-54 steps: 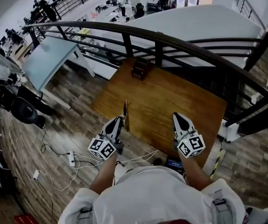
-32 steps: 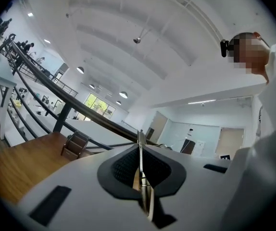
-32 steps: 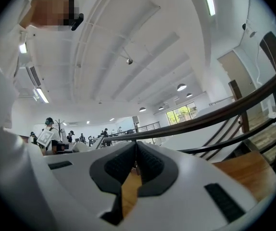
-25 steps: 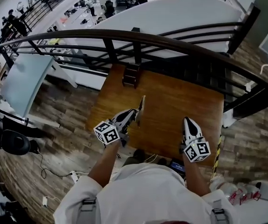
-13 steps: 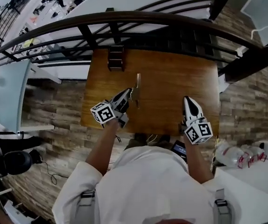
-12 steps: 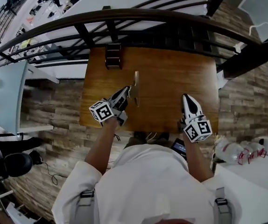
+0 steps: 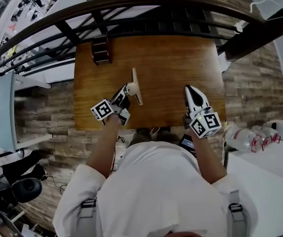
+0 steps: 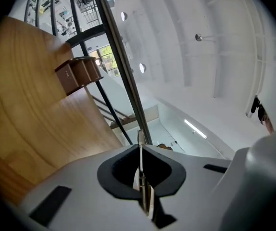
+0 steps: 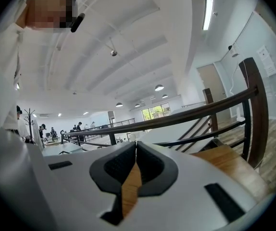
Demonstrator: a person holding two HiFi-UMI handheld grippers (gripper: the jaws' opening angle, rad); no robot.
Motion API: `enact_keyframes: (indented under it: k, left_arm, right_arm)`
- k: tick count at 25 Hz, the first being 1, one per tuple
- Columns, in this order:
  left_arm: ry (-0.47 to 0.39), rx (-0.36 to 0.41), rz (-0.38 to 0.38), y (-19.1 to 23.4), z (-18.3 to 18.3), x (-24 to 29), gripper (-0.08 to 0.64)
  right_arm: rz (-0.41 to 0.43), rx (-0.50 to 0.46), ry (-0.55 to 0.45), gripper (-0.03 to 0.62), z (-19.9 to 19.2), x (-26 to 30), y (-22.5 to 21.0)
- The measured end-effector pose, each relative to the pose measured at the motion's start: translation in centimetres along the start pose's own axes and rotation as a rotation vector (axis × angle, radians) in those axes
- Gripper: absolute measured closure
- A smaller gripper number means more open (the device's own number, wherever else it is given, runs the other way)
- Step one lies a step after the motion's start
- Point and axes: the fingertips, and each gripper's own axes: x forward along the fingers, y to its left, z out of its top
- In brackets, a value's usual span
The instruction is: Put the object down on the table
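A thin, pale, flat object [image 7: 134, 80] sits in my left gripper [image 7: 126, 90], which is shut on it over the left half of the wooden table [image 7: 171, 63]. In the left gripper view the object [image 8: 141, 177] shows edge-on, pinched between the pads, with the gripper [image 8: 140, 150] rolled onto its side. Whether the object touches the tabletop I cannot tell. My right gripper [image 7: 189, 89] hovers near the table's front right, shut with nothing in it; in its own view the gripper [image 9: 135, 146] shows only the wood through the slit.
A small dark brown wooden rack [image 7: 101, 50] stands at the table's far left edge; the rack [image 8: 78, 73] also shows ahead of the left gripper. A dark curved railing [image 7: 131, 6] runs just behind the table. Brick-pattern floor surrounds it.
The left gripper has come down toward the tabletop with the flat object and rolled over, so the object tilts more. The right gripper has barely moved. The head camera looks more steeply down.
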Motion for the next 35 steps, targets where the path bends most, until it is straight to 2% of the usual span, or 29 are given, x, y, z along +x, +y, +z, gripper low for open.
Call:
enact_keyframes:
  k: [1,4,6,7,10,14,26,31,35]
  left_arm:
    - [-0.009,-0.037,0.04,0.9,-0.6,-0.1,0.545]
    - [-0.026,-0.092,0.08,2.4,-1.9,0.6,0.545]
    - [-0.037,-0.167,0.174,4.2,-3.1,0.3,0.545]
    - [-0.044,-0.184,0.198,4.9,-3.4,0.4,0.545]
    - [-0.051,-0.153,0.173,6.0,-3.9,1.6,0.545]
    - [-0.047,-0.143,0.18,7.9,-3.9,1.8,0.545]
    - [-0.129,-0.188,0.231,11.3,-4.5,1.0,0.545]
    - [-0.106,-0.196,0.254,11.8,-5.5,1.6,0.545]
    - [-0.094,-0.206,0.265,12.6,-5.6,1.9,0.545]
  right_arm:
    - [0.001,-0.001,0.001,0.568,-0.1,-0.1,-0.2]
    - [0.005,0.0,0.015,0.568,-0.5,-0.6,-0.7]
    - [0.004,0.005,0.029,0.568,-0.9,-1.0,-1.0]
    - [0.001,0.008,0.033,0.568,-1.1,-1.2,-1.3]
    - [-0.01,0.015,0.041,0.566,-1.4,-1.6,-2.5]
    - [-0.018,0.015,0.045,0.566,-1.7,-1.4,-2.8]
    - [-0.034,0.033,0.036,0.568,-2.3,-0.7,-3.2]
    - [-0.031,0.032,0.037,0.568,-2.4,-0.8,-3.3]
    - [-0.081,-0.003,0.032,0.568,-2.4,-0.6,-3.9]
